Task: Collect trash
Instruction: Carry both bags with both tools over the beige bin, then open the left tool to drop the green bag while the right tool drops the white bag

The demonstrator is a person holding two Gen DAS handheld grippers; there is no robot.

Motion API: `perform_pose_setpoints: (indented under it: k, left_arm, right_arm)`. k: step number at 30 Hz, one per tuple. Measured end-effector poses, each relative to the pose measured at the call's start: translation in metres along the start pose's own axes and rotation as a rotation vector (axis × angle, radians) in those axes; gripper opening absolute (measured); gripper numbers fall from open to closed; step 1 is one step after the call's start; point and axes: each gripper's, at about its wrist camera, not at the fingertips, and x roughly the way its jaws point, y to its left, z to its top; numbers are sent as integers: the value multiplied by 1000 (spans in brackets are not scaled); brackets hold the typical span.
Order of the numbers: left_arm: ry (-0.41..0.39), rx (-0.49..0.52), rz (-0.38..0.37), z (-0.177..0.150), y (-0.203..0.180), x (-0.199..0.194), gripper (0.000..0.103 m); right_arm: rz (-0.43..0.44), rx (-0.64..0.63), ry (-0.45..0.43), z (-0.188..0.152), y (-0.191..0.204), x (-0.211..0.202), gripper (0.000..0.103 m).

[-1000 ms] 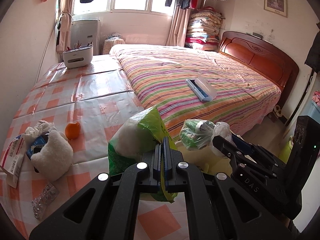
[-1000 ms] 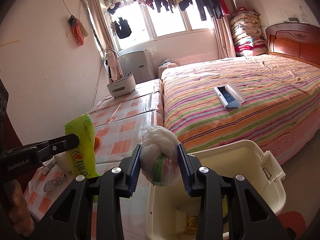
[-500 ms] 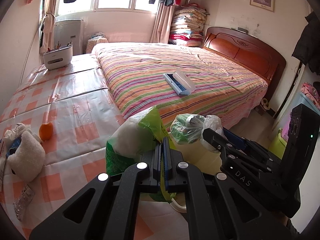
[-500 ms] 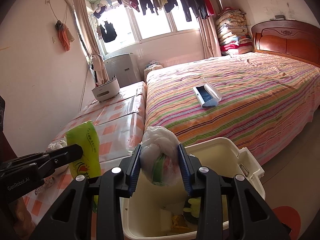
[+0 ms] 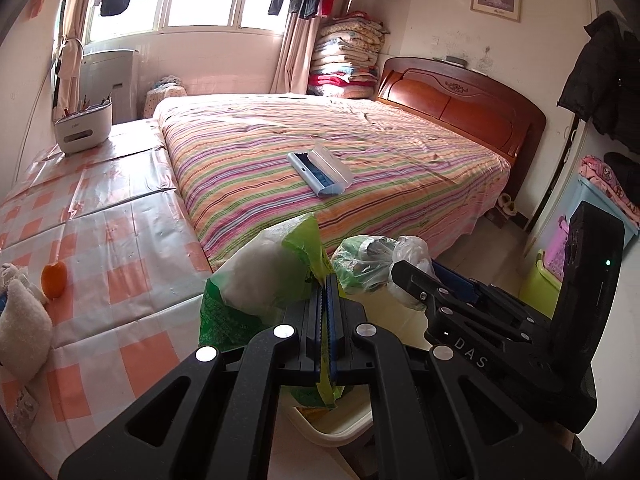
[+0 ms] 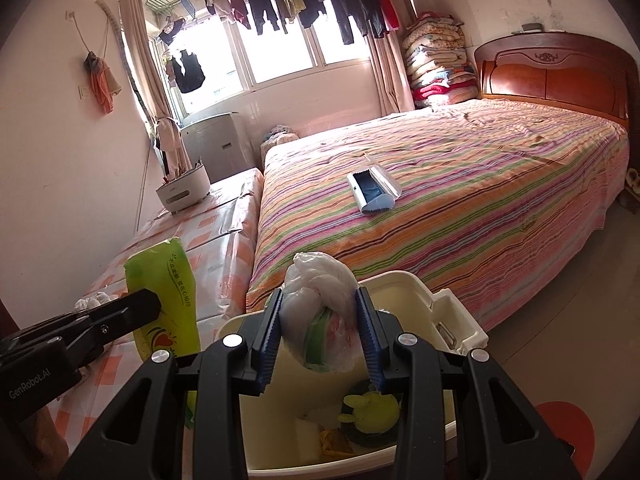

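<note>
My left gripper [image 5: 324,280] is shut on the edge of a green and white plastic package [image 5: 264,280], which hangs at the rim of a cream trash bin [image 5: 332,432]. In the right wrist view the same green package [image 6: 164,280] shows at left, pinched by the left gripper [image 6: 154,304]. My right gripper [image 6: 320,316] is shut on a knotted clear plastic bag [image 6: 320,320] with green and white stuff inside, held over the open cream bin [image 6: 440,312]. The bin holds other trash, among it a yellow-green item [image 6: 372,408]. The right gripper [image 5: 404,276] appears in the left wrist view with the bag [image 5: 368,260].
A checked orange and white tablecloth [image 5: 100,240] covers the table at left, bearing an orange [image 5: 54,278], a white plush toy [image 5: 20,320] and a white holder [image 5: 82,128]. The striped bed [image 5: 340,168] with a blue and white case [image 5: 320,168] lies ahead.
Both grippers have moved right, away from the table and over the bin, each still holding its trash. The bin's inside now shows more fully under the right gripper.
</note>
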Motion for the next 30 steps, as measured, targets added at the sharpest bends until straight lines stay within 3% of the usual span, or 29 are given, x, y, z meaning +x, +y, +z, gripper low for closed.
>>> perform_pose_setpoints:
  k: [13, 15, 16, 17, 19, 21, 28, 30]
  left_arm:
    - [62, 22, -58, -4, -4, 17, 3]
    - [56, 38, -49, -3, -6, 16, 9]
    - [47, 47, -40, -3, -7, 14, 22]
    - [35, 54, -30, -3, -8, 12, 52]
    - [-20, 59, 2, -2, -11, 4, 87]
    - [-65, 80, 22, -1, -14, -5, 86]
    - [-70, 65, 74, 7, -3, -12, 87]
    - [-70, 39, 82, 8, 3, -15, 87]
  right_arm:
    - [-21, 21, -1, -1, -4, 1, 35]
    - [-22, 26, -4, 0, -5, 1, 36]
    - [-24, 28, -7, 0, -6, 0, 37]
    - [-24, 32, -9, -1, -6, 1, 38]
    - [-28, 38, -10, 0, -7, 1, 38]
    - [-27, 45, -12, -1, -9, 1, 38]
    - [-26, 57, -36, 1, -13, -4, 38]
    - [-29, 61, -46, 2, -13, -5, 44]
